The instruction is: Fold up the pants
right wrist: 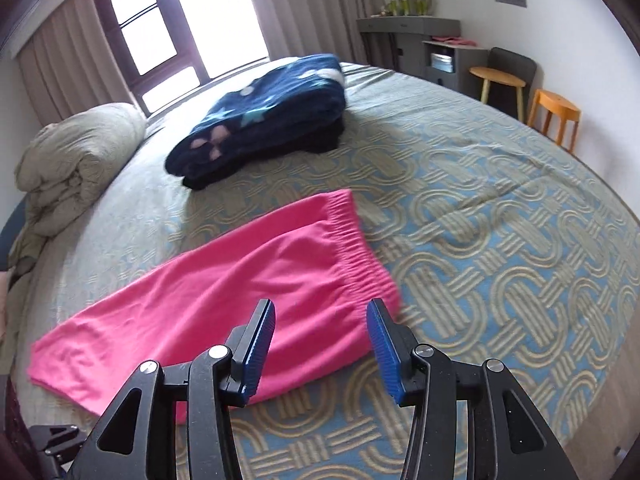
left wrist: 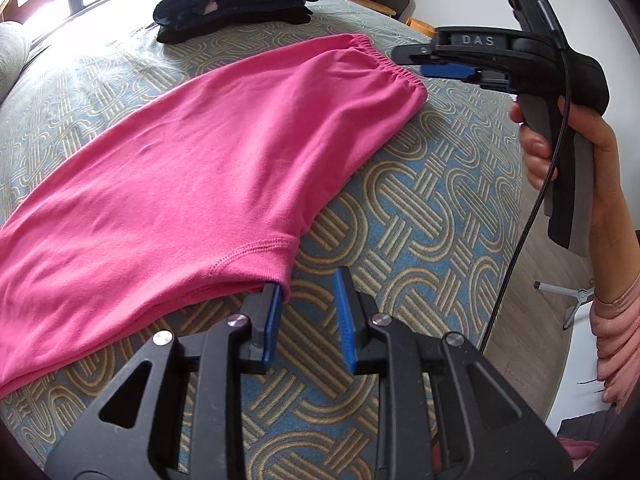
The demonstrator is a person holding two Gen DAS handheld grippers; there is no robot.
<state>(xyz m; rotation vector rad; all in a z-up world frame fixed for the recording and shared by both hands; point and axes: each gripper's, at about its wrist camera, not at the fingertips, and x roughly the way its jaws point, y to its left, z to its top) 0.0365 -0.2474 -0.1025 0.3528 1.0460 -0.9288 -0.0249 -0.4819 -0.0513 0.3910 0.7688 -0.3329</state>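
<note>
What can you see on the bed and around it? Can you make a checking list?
Surface: bed cover, blue with tan loops.
Job's things: pink pants lying flat, folded lengthwise, waistband toward the stools.
Clutter: stack of folded clothes, apart from the pants; rolled duvet at the bed's edge.
Grippers: left tool open, one finger at the pants' hem; right tool open above the waistband end, holding nothing.
Cables: black cable hanging from the right tool's handle.
Surroundings: window, curtains, two wooden stools, grey cabinet.
</note>
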